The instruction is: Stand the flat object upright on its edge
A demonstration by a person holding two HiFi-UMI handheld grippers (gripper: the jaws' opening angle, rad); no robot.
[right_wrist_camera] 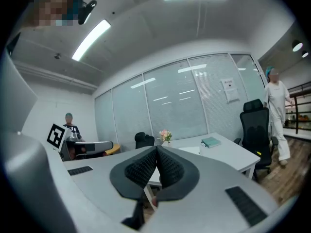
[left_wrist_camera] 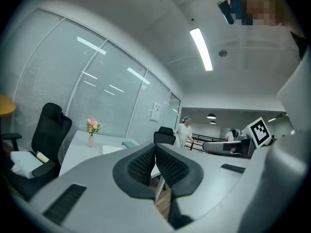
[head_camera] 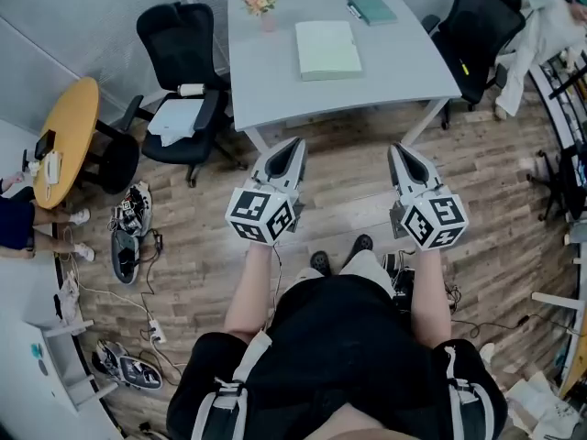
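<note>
I hold the left gripper (head_camera: 296,147) and right gripper (head_camera: 397,151) just short of the table's (head_camera: 266,85) near edge. Both pairs of jaws are closed on nothing. The pale flat pad (head_camera: 327,49) lies flat mid-table.

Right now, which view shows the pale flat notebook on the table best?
The head view: it looks down on the pale notebook, showing its whole top, lying flat on the table. The left gripper view and the right gripper view each show it only as a thin, distant sliver, edge-on.
</note>
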